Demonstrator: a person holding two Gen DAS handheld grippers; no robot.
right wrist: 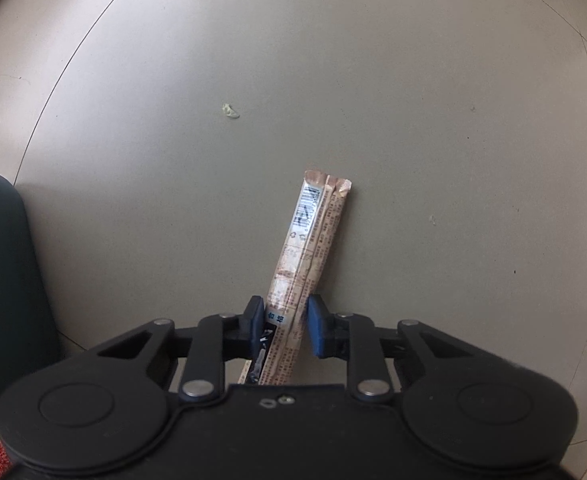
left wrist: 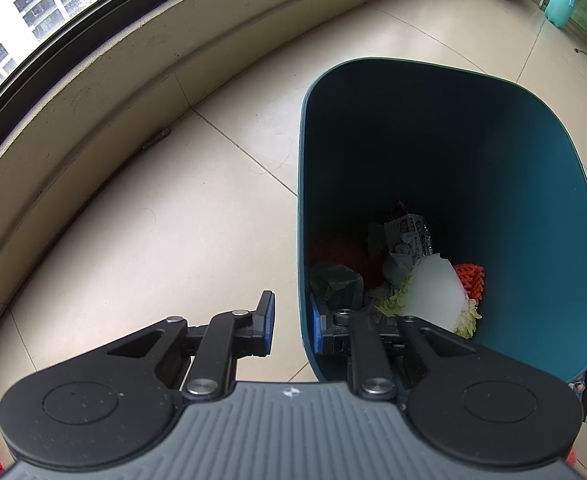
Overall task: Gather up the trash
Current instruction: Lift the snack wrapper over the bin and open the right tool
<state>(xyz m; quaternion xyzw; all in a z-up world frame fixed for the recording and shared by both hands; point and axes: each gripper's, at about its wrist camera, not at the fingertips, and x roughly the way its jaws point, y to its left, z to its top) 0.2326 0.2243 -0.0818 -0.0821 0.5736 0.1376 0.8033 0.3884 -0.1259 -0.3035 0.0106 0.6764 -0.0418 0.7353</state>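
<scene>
Beside the bin [left wrist: 453, 208] on the tiled floor [left wrist: 197, 184], the left gripper [left wrist: 291, 322] is clamped on the bin's near wall, one blue pad outside and the other inside, just below the rim. Down at the bin's bottom lie a cabbage piece [left wrist: 433, 292], a crumpled printed wrapper [left wrist: 407, 236], an orange mesh scrap [left wrist: 471, 280] and something red [left wrist: 339, 252] in shadow. Beyond the bin, a low ledge [left wrist: 93, 92] runs under a window [left wrist: 25, 8], and a teal spray bottle [left wrist: 560, 6] stands far off past the bin's far rim.

In the right wrist view, the bin's dark side [right wrist: 5, 280] fills the left edge. To its right, a long tan snack wrapper [right wrist: 305, 256] lies flat on the floor [right wrist: 413, 100], barcode end pointing away. The right gripper [right wrist: 283, 326] points down over the wrapper's near part, its pads standing on either side of it; the left pad looks to touch the wrapper's edge, while a sliver of floor shows before the right one, so it is not yet pinched. Farther from the bin, a small pale green scrap [right wrist: 230, 111] lies alone.
</scene>
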